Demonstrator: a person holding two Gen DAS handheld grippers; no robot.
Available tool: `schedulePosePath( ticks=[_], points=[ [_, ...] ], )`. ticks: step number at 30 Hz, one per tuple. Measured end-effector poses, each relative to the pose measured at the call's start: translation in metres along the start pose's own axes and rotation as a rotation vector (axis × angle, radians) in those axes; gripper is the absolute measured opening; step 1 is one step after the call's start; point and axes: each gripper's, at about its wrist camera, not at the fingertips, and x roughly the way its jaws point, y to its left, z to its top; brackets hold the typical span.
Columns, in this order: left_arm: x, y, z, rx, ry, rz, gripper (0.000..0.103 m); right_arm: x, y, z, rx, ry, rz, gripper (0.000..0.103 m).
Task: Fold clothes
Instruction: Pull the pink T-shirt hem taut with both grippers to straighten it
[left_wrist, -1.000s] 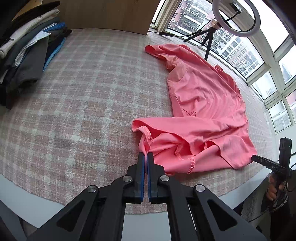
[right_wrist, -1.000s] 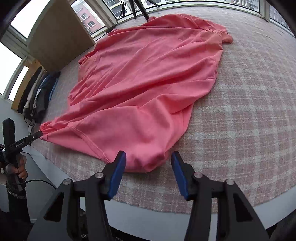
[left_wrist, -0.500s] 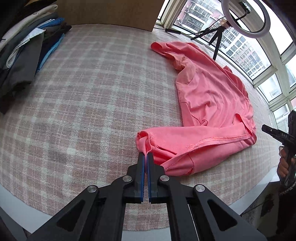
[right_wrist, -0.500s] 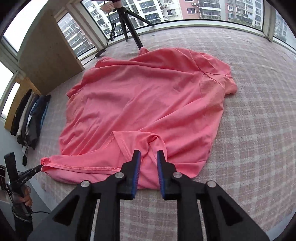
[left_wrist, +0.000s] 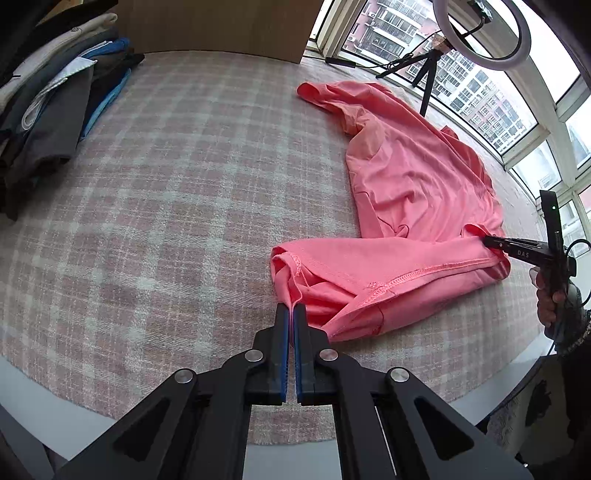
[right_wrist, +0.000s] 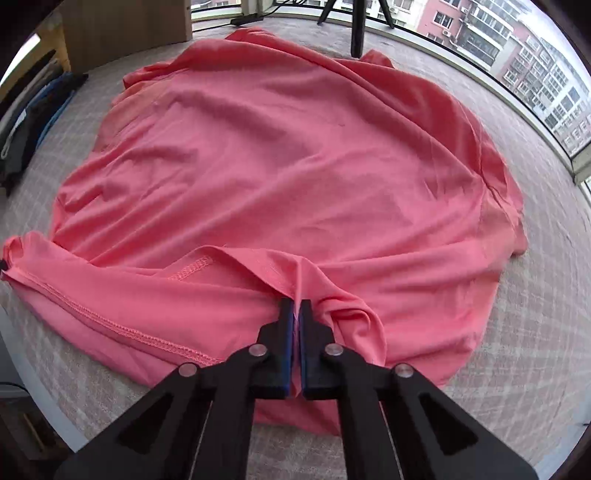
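The right gripper (right_wrist: 296, 308), open a second ago, is now pinching the pink shirt (right_wrist: 280, 155) hem. The left gripper (left_wrist: 293, 312) is still squeezing its corner toward 12 o'clock.

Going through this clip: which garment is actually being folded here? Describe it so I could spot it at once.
Start at the checked bedspread beside the windows. On its window side lies a pink shirt, spread open, its hem pinched by the left tongs and the right tongs. Unlike the dark stack of clothes at the far edge, it is bright pink and alone.
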Motion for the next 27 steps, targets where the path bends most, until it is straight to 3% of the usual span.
schedulePosePath(
  ticks=[3,9,12,14,17,19,23,27],
  points=[
    [-0.019,-0.001,-0.014,0.002,-0.009,-0.046,0.002,-0.007,-0.012,-0.008,0.067,0.000,-0.019,0.002],
    [-0.053,-0.019,-0.070,0.085,0.013,-0.134,0.002,-0.119,-0.046,-0.122,0.317,-0.115,-0.036,0.002],
    [-0.038,-0.027,-0.103,0.161,0.104,-0.082,0.002,-0.138,-0.058,-0.184,0.411,-0.099,-0.111,0.002],
    [-0.021,-0.020,-0.117,0.138,0.169,-0.066,0.002,-0.132,-0.066,-0.209,0.462,-0.080,-0.160,0.002],
    [-0.012,-0.014,-0.120,0.085,0.181,-0.121,0.001,-0.113,-0.063,-0.222,0.453,-0.053,-0.192,0.002],
    [-0.013,-0.020,-0.115,0.099,0.138,-0.125,0.003,-0.101,-0.055,-0.221,0.408,-0.031,-0.238,0.002],
    [-0.009,-0.032,-0.095,0.117,0.082,-0.148,0.020,-0.093,-0.048,-0.213,0.359,-0.028,-0.265,0.002],
    [0.008,-0.047,-0.082,0.171,0.053,-0.068,0.024,-0.094,-0.056,-0.212,0.367,-0.026,-0.240,0.003]
  ],
)
